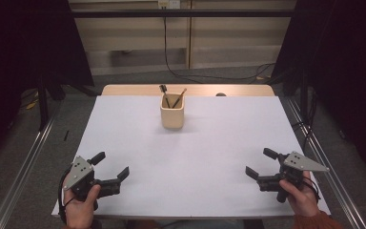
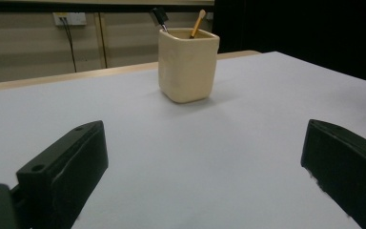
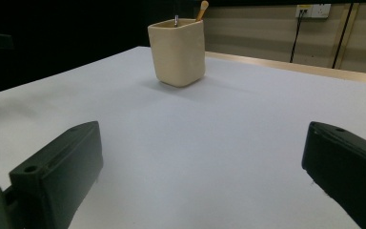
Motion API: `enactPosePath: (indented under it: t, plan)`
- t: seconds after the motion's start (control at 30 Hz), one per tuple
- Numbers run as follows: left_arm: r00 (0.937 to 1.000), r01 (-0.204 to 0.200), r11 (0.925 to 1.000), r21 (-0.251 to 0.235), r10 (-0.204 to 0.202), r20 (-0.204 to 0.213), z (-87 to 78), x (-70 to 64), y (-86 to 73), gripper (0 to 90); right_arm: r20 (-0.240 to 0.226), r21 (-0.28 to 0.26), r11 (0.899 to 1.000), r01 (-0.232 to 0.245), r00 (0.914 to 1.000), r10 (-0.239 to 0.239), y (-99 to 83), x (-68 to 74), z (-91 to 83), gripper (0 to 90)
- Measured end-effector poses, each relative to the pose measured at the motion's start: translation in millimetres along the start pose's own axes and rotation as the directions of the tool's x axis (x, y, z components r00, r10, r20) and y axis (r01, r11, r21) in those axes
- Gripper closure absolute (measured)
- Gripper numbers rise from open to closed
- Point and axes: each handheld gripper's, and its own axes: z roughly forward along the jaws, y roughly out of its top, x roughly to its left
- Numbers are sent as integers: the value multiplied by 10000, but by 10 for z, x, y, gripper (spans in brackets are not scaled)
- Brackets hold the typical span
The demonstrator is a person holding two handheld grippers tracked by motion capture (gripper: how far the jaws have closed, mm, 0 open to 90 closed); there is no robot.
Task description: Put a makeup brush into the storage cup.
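Your left gripper (image 1: 110, 164) and right gripper (image 1: 258, 163) both sit with jaws spread wide and nothing between them, low over the white table (image 1: 138, 143) at its near corners, well apart from the cream cup (image 1: 172, 113). The cup stands upright toward the far edge, midway between them, with a black-tipped tool (image 1: 164, 92) and a wooden stick (image 1: 180, 97) leaning inside. By my reading nothing is in hand yet; the whole reach to the cup remains.
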Motion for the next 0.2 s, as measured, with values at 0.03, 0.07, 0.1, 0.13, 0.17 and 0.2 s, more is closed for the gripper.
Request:
enactPosePath:
  t: [0.03, 0.07, 0.1, 0.13, 0.17, 0.2]
  plan:
    - [10000, 49, 10000, -1, -49, -36, 0, 2, -2, 16, 9, 14, 10000, 16, 10000, -16, 0, -4, 0, 0]
    - [9999, 104, 9999, -12, -104, -36, 7, 4, -7, 15, 33, -9, 10000, -9, 10000, 9, 1, -6, 1, 0]
    - [9999, 126, 9999, 73, -126, -20, 11, 13, -8, 15, 20, -6, 10000, 3, 10000, -3, 0, -8, 0, 0]
    - [9997, 229, 9997, 48, -229, -12, 22, 15, -11, 15, 21, -7, 10000, -3, 10000, 3, 0, -6, -2, 0]
    - [9997, 243, 9997, 77, -243, 26, 28, 19, -13, 15, 14, -9, 10000, 7, 10000, -7, 0, -6, -4, 0]
    - [9993, 321, 9994, 136, -323, 167, 33, 27, -17, 18, 19, -7, 10000, 10, 10000, -10, 0, -7, -5, 0]
